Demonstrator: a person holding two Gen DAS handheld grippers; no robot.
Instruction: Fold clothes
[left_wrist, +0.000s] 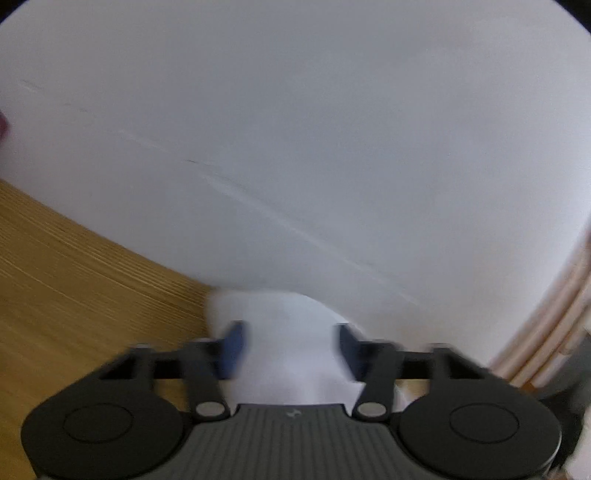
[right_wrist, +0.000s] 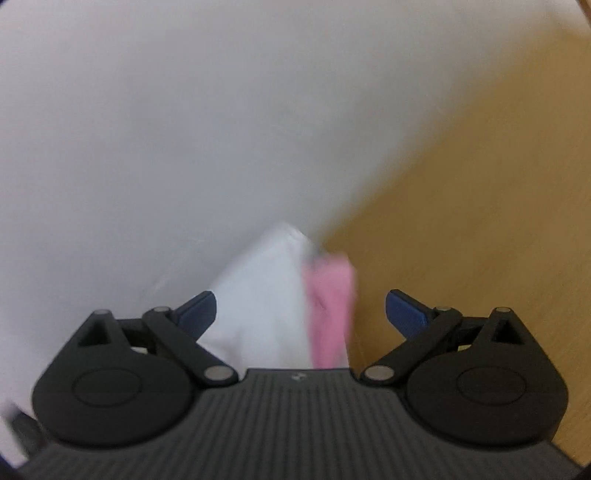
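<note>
A white garment (left_wrist: 314, 147) lies spread over the wooden table (left_wrist: 66, 277) and fills most of the left wrist view. My left gripper (left_wrist: 290, 349) is open, with a raised corner of the white cloth (left_wrist: 288, 332) between its blue pads, which stand apart from it. In the right wrist view the same white garment (right_wrist: 166, 129) covers the left side. My right gripper (right_wrist: 301, 308) is open wide, and a bunched white corner (right_wrist: 262, 295) with a pink patch (right_wrist: 330, 306) lies between its fingers. Both views are blurred.
Bare wooden table (right_wrist: 480, 184) shows to the right in the right wrist view. Pale pink stripes (left_wrist: 546, 332), perhaps a table edge or another item, show at the right edge of the left wrist view.
</note>
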